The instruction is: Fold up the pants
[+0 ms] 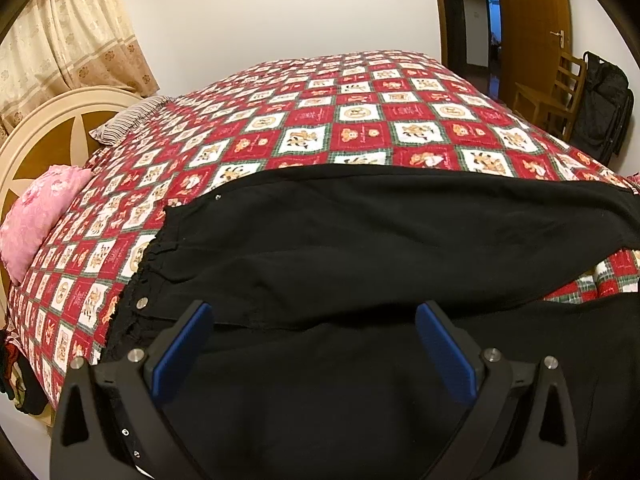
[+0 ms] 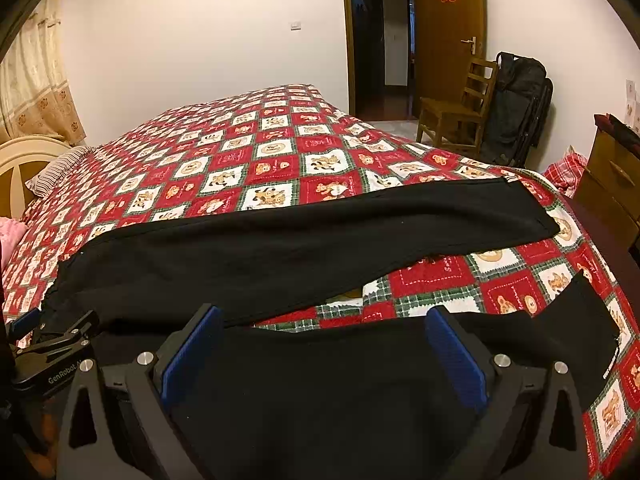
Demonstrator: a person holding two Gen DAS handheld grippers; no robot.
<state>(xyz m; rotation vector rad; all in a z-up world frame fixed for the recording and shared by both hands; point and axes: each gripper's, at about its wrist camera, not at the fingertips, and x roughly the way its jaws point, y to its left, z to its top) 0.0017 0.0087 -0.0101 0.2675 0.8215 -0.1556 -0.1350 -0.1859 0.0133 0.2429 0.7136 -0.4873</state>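
Black pants (image 2: 280,256) flat on bed (image 2: 280,140) near its front edge, long axis running left-right, legs splayed. We hover both: left gripper (image 1: 314,344) nearest waistband, right gripper (image 2: 324,348) over near leg. Fingers wide apart, empty.

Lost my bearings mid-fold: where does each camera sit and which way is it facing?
Left wrist: on the left gripper, open above the pants waistband end, facing across the bed.
Right wrist: on the right gripper, open over the near leg; left gripper at its left edge.
Shared: pants, bed, door.
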